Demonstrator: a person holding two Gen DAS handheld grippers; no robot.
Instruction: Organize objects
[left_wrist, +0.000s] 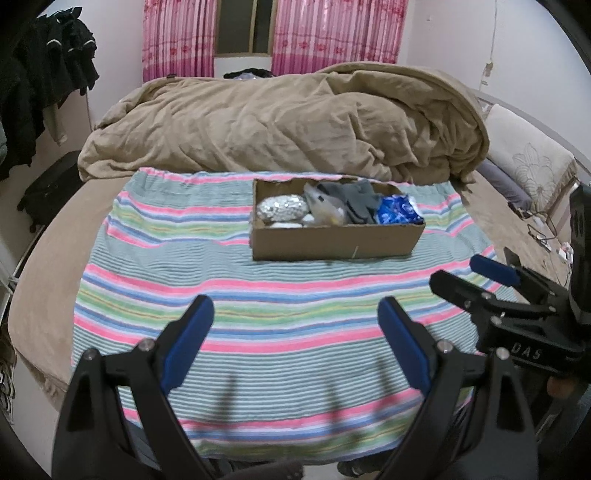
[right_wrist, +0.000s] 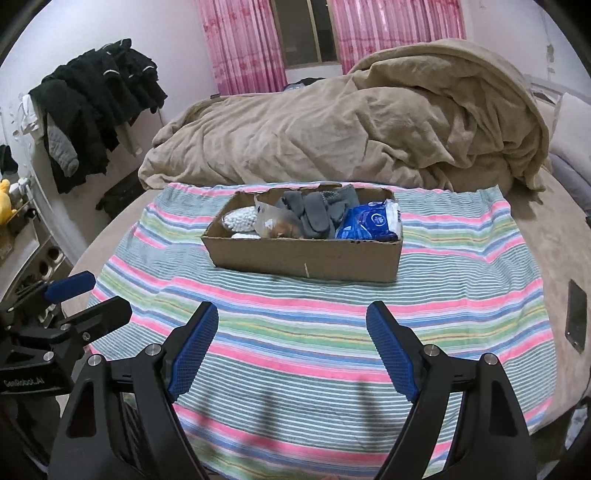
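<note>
Pink curtains frame a dark window behind a bed heaped with a crumpled tan duvet. Spread across the near half of the mattress lies a striped towel in pink, green and blue bands, and toward its far edge sits an open cardboard box. Packed inside are grey socks, a blue printed packet at the right end, a clear bag and a pouch of white beads at the left end.

Only the right wrist view shows a dark flat phone-like slab on the bare mattress at right and a yellow plush toy by the wall; only the left wrist view shows a flower-embroidered pillow.

Both tongs hover low over the towel's near part, well short of the box. The left gripper and the right gripper each stand with jaws spread wide, holding nothing. Lettering reads "DAS" on the right tool's body and "GenRobot.AI" on the left's.
</note>
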